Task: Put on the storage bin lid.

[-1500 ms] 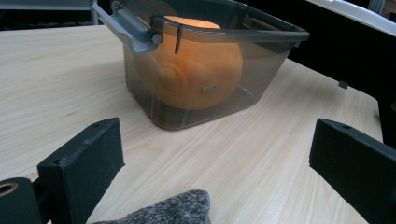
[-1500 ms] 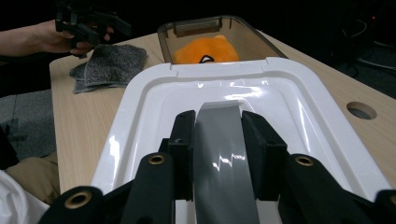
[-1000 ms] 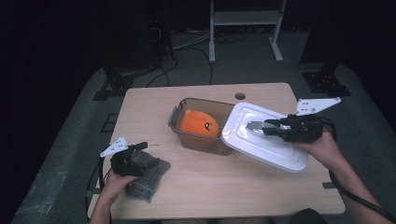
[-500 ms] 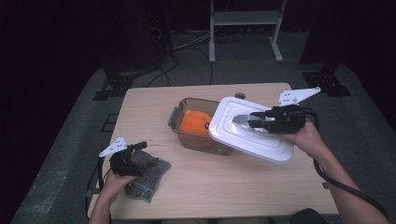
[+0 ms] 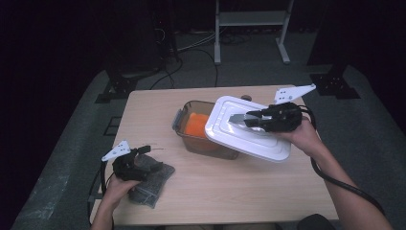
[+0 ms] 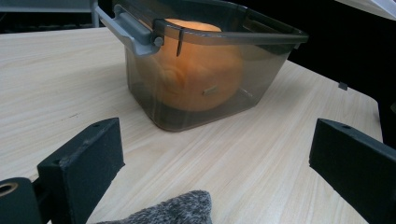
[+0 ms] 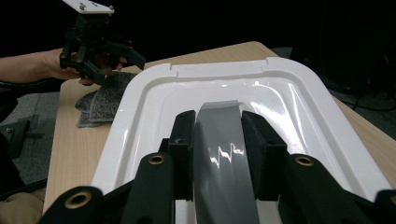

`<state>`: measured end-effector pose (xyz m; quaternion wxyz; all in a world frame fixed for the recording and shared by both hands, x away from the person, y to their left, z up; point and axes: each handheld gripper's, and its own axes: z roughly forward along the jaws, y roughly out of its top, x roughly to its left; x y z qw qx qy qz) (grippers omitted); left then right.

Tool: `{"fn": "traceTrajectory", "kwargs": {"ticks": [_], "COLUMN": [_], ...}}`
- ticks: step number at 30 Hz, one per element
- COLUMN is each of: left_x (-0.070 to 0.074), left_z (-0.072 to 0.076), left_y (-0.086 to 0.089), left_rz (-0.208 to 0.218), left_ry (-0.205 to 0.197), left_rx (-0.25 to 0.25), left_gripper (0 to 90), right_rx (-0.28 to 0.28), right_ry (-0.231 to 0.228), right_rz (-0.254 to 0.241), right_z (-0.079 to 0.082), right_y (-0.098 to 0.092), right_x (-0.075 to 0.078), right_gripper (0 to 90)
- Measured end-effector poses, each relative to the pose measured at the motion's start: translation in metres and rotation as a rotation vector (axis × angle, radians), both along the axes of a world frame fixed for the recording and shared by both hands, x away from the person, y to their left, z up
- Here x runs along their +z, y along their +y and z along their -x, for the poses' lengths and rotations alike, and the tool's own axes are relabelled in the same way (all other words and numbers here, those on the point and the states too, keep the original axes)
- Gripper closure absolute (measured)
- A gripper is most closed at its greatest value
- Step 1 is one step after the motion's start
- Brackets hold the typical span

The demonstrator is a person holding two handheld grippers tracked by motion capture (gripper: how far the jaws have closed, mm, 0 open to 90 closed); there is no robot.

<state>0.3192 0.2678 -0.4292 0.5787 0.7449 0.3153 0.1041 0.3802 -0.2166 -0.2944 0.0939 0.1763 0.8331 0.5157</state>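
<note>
The right gripper (image 5: 249, 118) clamps the grey handle (image 7: 223, 140) in the middle of the white lid (image 5: 246, 128), one jaw on each side of it, and carries the lid tilted in the air, its near-left edge overhanging the right half of the brown container (image 5: 203, 129); the risk, as I judge it, lies in that single central hold, since a lid gripped by a smooth narrow handle can swing or slip if the hand turns fast, and a tilted lid may catch the container's rim or its grey latch (image 6: 133, 29) on one side instead of seating flat; a push at an angle could also shove the container across the surface (image 5: 249, 191), as nothing steadies it; the orange thing (image 5: 197, 124) inside stands high in the container, so the lid might press on it before the rim meets; the left gripper (image 5: 140, 153) rests with its jaws wide apart and nothing between them over the grey cloth (image 5: 152, 178) at the front left, well apart from the container, so it cannot brace it from there; compared with a second ago, the lid has travelled leftward from beside the container to partly above it, hiding more of the orange thing, while the left gripper, the cloth and the container lie where they did.
</note>
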Motion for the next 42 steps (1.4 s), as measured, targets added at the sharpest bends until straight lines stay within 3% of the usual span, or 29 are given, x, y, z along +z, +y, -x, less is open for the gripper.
{"fn": "traceTrajectory", "kwargs": {"ticks": [15, 42], "left_x": [0.000, 0.002], "left_z": [0.000, 0.001], "left_y": [0.000, 0.000], "left_rz": [0.000, 0.006], "left_ry": [-0.002, -0.012], "left_rx": [-0.004, -0.003], "left_gripper": [2.4, 2.5], "right_rx": [0.039, 0.087], "right_ry": [0.003, 0.027], "right_rz": [-0.002, 0.018], "right_z": [-0.020, -0.055], "right_y": [0.030, 0.077], "right_x": [0.005, -0.003], "right_gripper": [65.4, 65.4]}}
